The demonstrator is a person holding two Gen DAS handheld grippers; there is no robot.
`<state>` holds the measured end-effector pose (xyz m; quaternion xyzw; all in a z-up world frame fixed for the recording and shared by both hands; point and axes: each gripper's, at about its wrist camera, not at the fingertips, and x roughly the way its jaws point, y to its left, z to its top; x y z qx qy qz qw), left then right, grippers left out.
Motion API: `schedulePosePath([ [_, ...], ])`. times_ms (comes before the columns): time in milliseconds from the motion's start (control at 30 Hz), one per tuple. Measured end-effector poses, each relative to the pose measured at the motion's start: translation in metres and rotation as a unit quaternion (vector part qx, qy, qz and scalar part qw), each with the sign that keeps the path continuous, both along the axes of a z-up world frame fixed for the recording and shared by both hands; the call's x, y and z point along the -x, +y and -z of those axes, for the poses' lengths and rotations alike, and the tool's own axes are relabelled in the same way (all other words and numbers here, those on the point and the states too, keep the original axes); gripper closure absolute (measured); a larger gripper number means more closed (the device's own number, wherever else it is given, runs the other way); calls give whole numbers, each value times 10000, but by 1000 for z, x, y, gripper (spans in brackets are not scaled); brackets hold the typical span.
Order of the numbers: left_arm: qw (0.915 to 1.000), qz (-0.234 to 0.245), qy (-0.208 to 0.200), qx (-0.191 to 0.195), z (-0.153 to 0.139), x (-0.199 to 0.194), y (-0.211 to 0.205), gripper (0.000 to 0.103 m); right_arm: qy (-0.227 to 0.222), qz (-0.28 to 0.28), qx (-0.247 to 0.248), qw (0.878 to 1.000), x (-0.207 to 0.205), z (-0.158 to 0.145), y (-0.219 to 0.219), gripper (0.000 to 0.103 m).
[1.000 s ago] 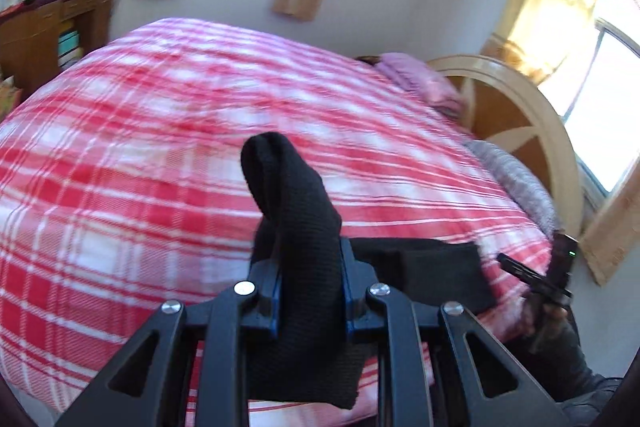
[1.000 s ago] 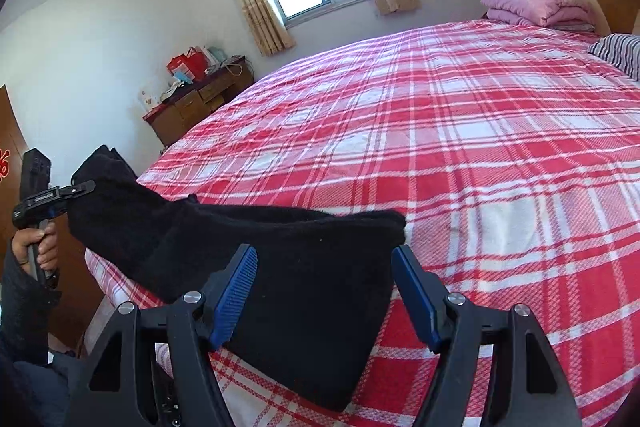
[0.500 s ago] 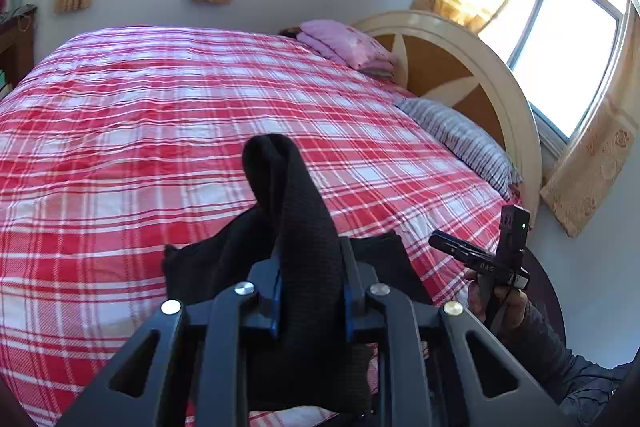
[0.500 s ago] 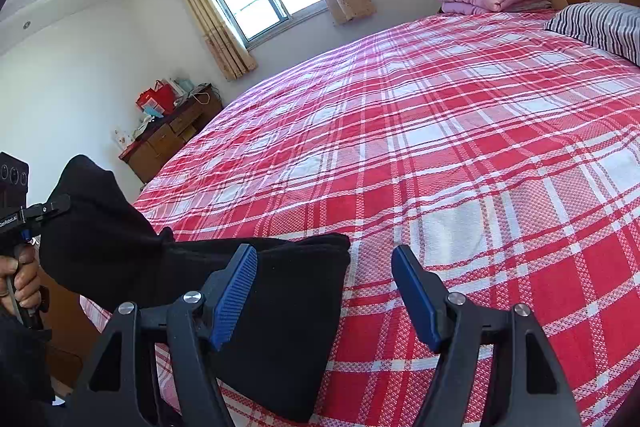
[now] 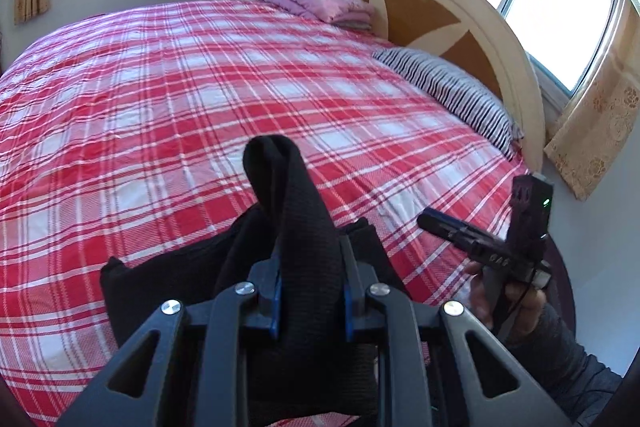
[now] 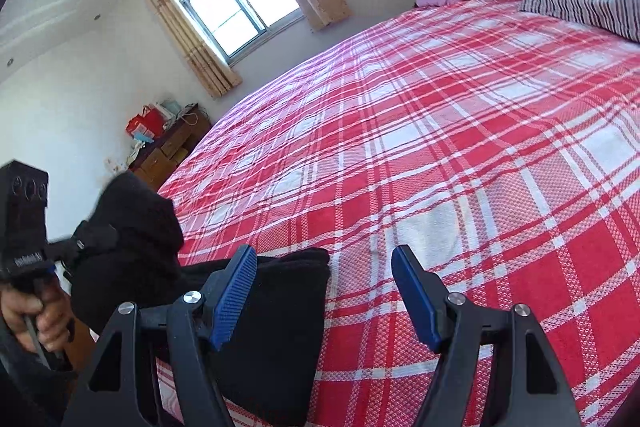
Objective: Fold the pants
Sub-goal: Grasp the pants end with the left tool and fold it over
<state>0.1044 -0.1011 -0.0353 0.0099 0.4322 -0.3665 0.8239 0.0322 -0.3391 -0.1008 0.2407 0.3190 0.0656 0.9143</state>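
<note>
While clamped tight on a raised bunch of the black pants [image 5: 296, 227], with the rest draped at the near edge of the bed [image 5: 200, 99], carry the left gripper [image 5: 310, 301] across over the lying half. Keep the lifted layer taut and level. Bring the right gripper [image 6: 324, 291], fingers wide and holding nothing, to pin the cloth just beside it.

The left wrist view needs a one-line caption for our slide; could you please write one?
Left gripper clamps a bunched end of the black pants above a red plaid bed.
</note>
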Motion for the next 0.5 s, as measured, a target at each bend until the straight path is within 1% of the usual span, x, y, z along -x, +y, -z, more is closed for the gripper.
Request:
schedulePosePath([
  [133,9996,80,78,-244,29,2,-26,80,60,75,-140,9999,-2,3,-5,32],
  [200,9994,173,144,-280,41,5,-39,77,75,67,-147,9998,-2,4,-5,32],
  [267,9988,276,199,-364,54,9,-53,72,90,48,-127,9999,-2,5,-3,32],
  [300,9987,314,237,-314,57,11,-56,72,102,34,-117,9999,-3,6,-3,32],
  [333,9986,424,275,-155,58,17,-58,72,107,24,-113,9999,-2,6,-2,32],
  [400,9985,521,162,-34,55,25,-59,63,122,12,-109,9999,-2,6,-2,32],
  [467,9987,490,-136,0,48,34,-54,48,142,-28,-128,9998,-2,5,-2,32],
  [500,9985,438,-329,47,42,38,-46,45,148,-61,-138,9998,-2,4,-1,32],
])
